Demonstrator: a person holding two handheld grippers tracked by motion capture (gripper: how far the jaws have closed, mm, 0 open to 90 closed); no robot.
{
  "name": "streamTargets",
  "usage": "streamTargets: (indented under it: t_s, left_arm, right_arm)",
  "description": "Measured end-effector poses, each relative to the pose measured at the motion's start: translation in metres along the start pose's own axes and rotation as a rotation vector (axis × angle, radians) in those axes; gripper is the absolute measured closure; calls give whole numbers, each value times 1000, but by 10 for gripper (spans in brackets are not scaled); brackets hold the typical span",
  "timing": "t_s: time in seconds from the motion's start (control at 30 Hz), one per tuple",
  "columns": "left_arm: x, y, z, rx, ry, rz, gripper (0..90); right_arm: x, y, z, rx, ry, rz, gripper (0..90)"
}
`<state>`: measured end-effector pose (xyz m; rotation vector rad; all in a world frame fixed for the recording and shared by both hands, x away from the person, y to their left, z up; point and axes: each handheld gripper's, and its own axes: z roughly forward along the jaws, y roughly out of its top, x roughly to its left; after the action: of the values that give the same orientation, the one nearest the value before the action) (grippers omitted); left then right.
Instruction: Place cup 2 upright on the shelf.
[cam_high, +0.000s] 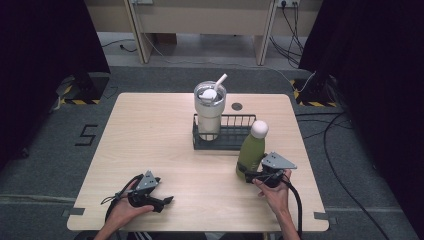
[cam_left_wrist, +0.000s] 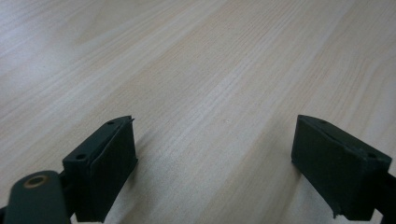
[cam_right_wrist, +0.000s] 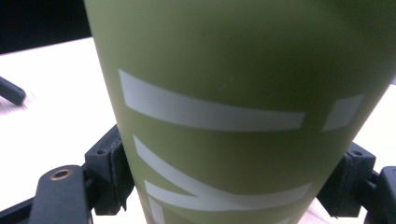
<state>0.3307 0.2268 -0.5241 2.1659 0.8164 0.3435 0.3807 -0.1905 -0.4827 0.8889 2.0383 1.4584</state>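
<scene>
Two hand-held grippers work over a pale wooden table (cam_high: 150, 130); all positions below are referenced to the black wire basket (cam_high: 235, 131) near the table's far centre

1. Left gripper (cam_high: 167, 200): well apart from the basket, toward the near left edge, resting low over the tabletop in the person's left hand (cam_high: 122, 210). Its jaws stand wide apart with bare wood grain between them, as the left gripper view confirms (cam_left_wrist: 215, 154)

2. White lidded tumbler with a white straw (cam_high: 209, 107): upright inside the basket, in its left part

3. Olive-green bottle with a rounded white cap (cam_high: 252, 150): upright on the table, just beside the basket's near right corner; whether it touches the basket cannot be told

4. Right gripper (cam_high: 248, 175): on the near side of the basket, to the right, held in the right hand (cam_high: 275, 192). Its jaws are clamped on the lower body of the green bottle, one black pad (cam_right_wrist: 109, 170) pressed on each side, pale stripes on the bottle wall between them
</scene>
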Motion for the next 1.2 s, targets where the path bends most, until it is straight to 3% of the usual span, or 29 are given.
streamTargets:
  t_s: [0.47,1.2]
  left_arm:
    - [0,0,0,0,0,0,130]
    - [0,0,0,0,0,0,130]
  right_arm:
    - [-4,11,-12,-8,-28,0,210]
    - [-10,60,-24,-8,-55,-39,210]
